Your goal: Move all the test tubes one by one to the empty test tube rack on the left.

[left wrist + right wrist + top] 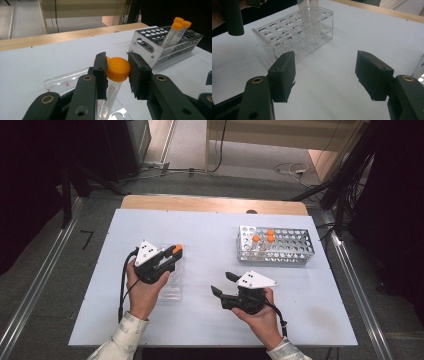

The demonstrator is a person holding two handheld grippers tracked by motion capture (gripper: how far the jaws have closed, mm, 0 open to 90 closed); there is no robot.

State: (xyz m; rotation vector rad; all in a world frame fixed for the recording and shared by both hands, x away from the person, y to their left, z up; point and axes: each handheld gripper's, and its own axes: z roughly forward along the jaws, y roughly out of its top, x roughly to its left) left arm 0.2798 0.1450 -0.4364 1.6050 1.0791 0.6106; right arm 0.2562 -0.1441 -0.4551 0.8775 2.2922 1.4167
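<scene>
Moving tubes from the clear rack (172,279) at the middle left of the high view over to the metal rack (275,245) at the upper right, with three orange-capped tubes already standing there. Left gripper (117,71) pinching the orange cap of a tube (115,75) at the middle of its own view, just above the clear rack; right gripper (325,75) spread wide and holding nothing over the white bench (210,235). Next, probably: lift straight up, carry across, drop into a free hole.

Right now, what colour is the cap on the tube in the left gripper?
Orange. The cap shows best in the left gripper view, clamped in the left gripper.
</scene>
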